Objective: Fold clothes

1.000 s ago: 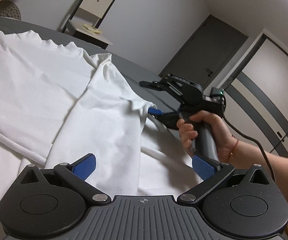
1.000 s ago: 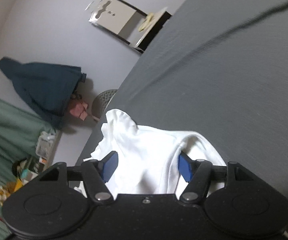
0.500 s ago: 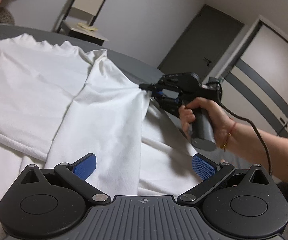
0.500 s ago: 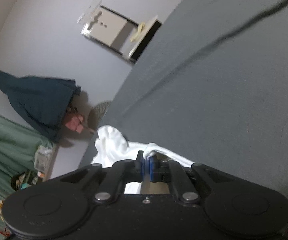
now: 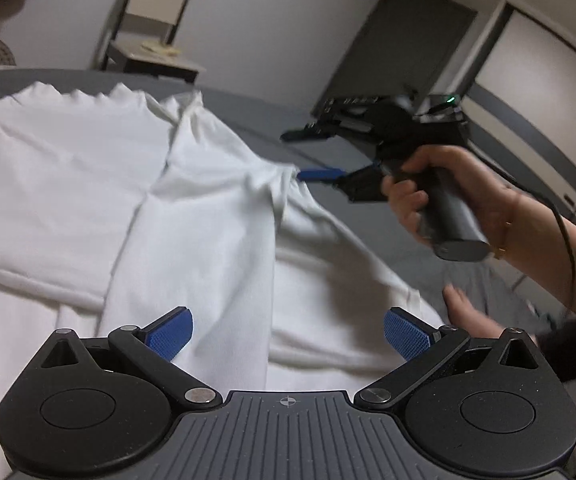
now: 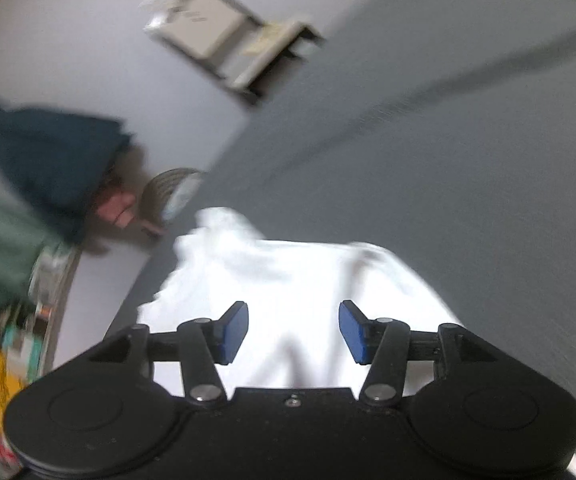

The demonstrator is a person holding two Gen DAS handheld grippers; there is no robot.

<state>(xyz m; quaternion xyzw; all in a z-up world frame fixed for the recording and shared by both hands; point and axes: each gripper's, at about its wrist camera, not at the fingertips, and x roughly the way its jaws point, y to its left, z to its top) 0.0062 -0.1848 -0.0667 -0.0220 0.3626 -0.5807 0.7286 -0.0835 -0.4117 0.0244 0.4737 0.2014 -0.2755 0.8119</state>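
A white garment (image 5: 192, 216) lies spread on the grey bed (image 5: 352, 160), one panel folded over towards the middle. My left gripper (image 5: 288, 332) hovers open just above its near part, nothing between the blue pads. In the left wrist view my right gripper (image 5: 300, 154), held by a hand (image 5: 444, 188), stands open at the garment's right edge, one blue finger (image 5: 320, 175) close to the cloth. The right wrist view is blurred: my right gripper (image 6: 293, 332) is open over the white garment (image 6: 288, 272), gripping nothing.
A small table (image 5: 156, 56) with a pale chair back stands against the far wall. A dark door (image 5: 400, 44) and a wardrobe (image 5: 540, 80) are at the right. A dark blue cloth (image 6: 48, 160) and clutter (image 6: 4, 360) lie off the bed's left side. Bare grey bed (image 6: 448, 160) stretches beyond the garment.
My right gripper pinched the garment's right edge half a second ago, and now it has opened and let go. The left gripper stayed open and tilted slightly upwards.
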